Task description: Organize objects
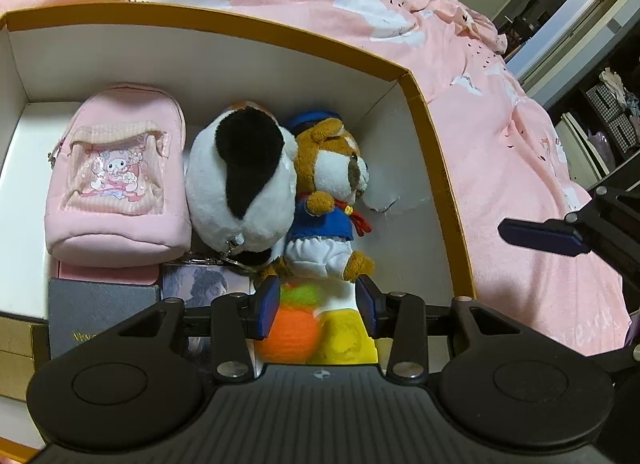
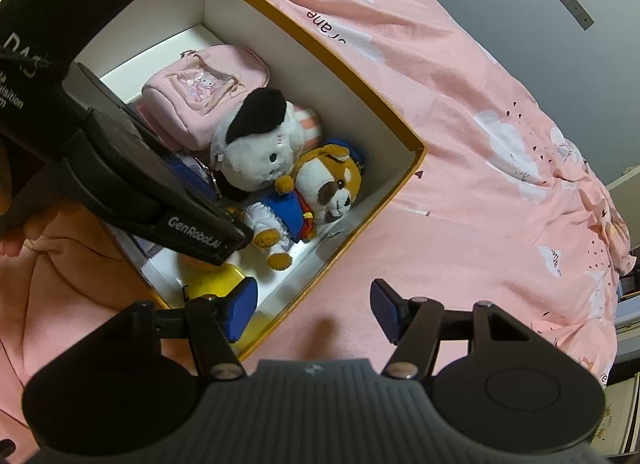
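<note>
A gold-rimmed box (image 1: 436, 135) sits on a pink bedspread (image 1: 500, 123), its white interior packed along the near side. The left gripper (image 1: 316, 306) reaches down inside the box, fingers spread on either side of an orange-and-green knit ball (image 1: 290, 332) and a yellow toy (image 1: 348, 338) — whether the pads touch either one cannot be told. Just beyond them lie a sailor dog plush (image 1: 328, 199) and a black-and-white plush (image 1: 240, 179), pressed together, with a pink pouch (image 1: 116, 175) at their left against a grey case (image 1: 100, 312). Bare white floor remains along the box's far wall and in its right corner beside the dog. The right gripper (image 2: 314, 314) hovers outside — fingers released, holding nothing — over the box's near corner and the bedspread, which lies open to its right.
</note>
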A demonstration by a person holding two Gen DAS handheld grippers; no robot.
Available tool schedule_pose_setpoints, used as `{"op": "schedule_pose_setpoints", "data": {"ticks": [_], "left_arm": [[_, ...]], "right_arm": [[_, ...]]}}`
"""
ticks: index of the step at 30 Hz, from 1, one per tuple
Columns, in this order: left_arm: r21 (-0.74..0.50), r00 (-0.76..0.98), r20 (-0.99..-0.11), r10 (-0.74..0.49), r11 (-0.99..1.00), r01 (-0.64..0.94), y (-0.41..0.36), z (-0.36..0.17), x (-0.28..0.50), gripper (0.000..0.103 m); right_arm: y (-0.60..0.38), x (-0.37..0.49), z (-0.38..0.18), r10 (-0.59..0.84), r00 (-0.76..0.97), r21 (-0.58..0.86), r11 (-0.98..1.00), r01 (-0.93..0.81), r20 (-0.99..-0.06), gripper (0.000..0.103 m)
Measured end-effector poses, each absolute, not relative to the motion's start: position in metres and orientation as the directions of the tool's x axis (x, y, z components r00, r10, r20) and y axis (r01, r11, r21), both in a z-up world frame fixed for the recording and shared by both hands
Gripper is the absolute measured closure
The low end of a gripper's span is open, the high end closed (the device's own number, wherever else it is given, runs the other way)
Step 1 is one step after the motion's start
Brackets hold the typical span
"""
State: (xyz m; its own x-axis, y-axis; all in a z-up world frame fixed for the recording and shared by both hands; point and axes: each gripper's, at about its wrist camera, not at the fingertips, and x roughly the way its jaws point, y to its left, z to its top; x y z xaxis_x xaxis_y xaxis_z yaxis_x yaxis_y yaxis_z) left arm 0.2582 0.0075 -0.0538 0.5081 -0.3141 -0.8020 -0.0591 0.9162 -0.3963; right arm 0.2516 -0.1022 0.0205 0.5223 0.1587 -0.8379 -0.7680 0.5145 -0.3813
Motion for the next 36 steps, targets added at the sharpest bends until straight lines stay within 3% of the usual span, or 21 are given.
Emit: {"op": "schedule_pose_setpoints", "data": {"ticks": [3, 5, 14, 17, 24, 36], "left_arm": [[-0.402, 0.532, -0.787, -0.312, 0.914, -0.060, 0.010, -0.050, 0.254, 0.035], [-0.402, 0.555, -0.775, -0.302, 0.914, -0.064, 0.011, -0.046, 0.251, 0.031], [-0.375, 0.627, -0.734, -0.260, 0.925, -0.055, 0.012, -0.020, 0.232, 0.031], [-0.358, 0.651, -0.719, -0.244, 0.933, -0.046, 0.011, -0.011, 0.221, 0.031], [-0.279, 0.701, -0.690, -0.182, 0.960, -0.026, 0.007, 0.011, 0.191, 0.031], [-0.182, 0.792, -0.607, -0.058, 0.981, -0.068, 0.017, 0.034, 0.136, 0.031]], "right_arm": [[-0.101, 0.249, 0.019, 0.160, 0.519, -0.380, 0.510, -0.772, -0.840, 0.039], [-0.101, 0.247, 0.019, 0.163, 0.518, -0.379, 0.508, -0.773, -0.840, 0.039], [-0.100, 0.242, 0.024, 0.175, 0.525, -0.376, 0.517, -0.769, -0.833, 0.039], [-0.100, 0.238, 0.027, 0.188, 0.525, -0.367, 0.524, -0.768, -0.830, 0.032], [-0.102, 0.225, 0.040, 0.235, 0.539, -0.344, 0.555, -0.757, -0.808, 0.031], [-0.125, 0.195, 0.061, 0.363, 0.635, -0.172, 0.764, -0.622, -0.682, 0.025]]}}
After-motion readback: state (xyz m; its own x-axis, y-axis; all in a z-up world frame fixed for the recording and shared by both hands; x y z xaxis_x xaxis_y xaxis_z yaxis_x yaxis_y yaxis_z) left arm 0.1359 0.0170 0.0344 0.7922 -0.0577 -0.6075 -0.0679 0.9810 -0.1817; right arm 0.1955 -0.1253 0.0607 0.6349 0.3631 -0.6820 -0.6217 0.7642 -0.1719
